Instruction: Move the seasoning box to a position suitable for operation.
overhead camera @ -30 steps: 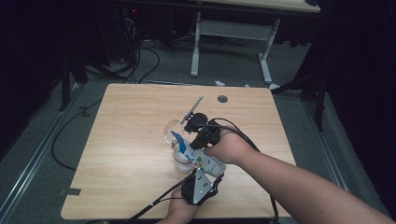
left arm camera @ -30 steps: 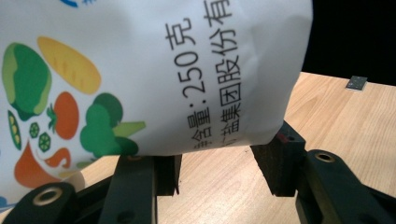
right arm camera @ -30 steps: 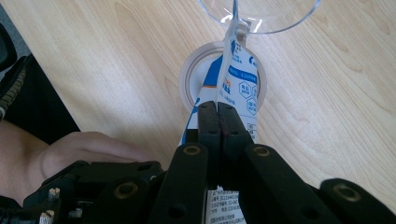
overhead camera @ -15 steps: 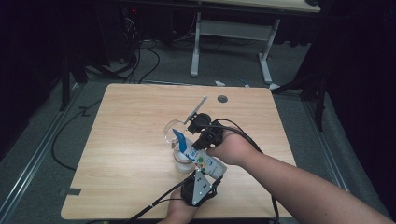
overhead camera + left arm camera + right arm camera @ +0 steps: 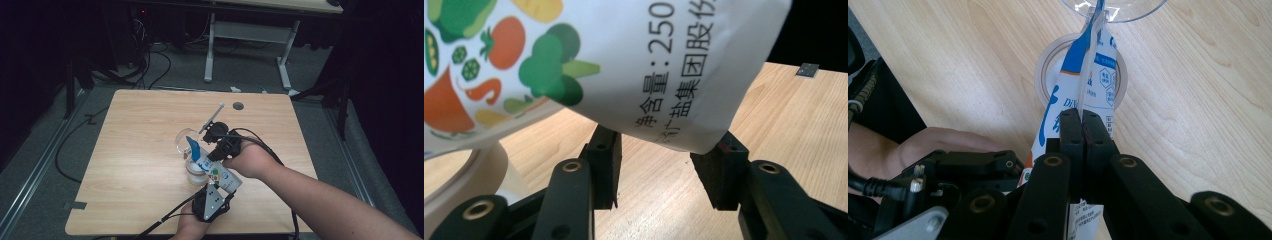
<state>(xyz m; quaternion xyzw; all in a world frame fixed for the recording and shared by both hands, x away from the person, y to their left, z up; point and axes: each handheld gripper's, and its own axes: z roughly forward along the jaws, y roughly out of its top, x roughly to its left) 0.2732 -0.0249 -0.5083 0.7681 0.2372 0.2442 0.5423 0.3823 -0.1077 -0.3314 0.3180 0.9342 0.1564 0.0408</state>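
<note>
The right gripper [image 5: 1082, 122] is clamped tight on the packet's [image 5: 1087, 85] upper edge. The left gripper [image 5: 664, 170] pinches the packet's base, tilting it over a bowl [image 5: 186, 140] mid-table [image 5: 140, 150]

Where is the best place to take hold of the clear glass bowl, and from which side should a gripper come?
Grip the clear glass bowl at its rim, on the far-left side, coming down from above with one jaw inside and one outside. The wall looks thin and the mouth faces up. The near-right side is crowded by the salt bag, whose blue top leans toward the bowl, and the right gripper.
</note>
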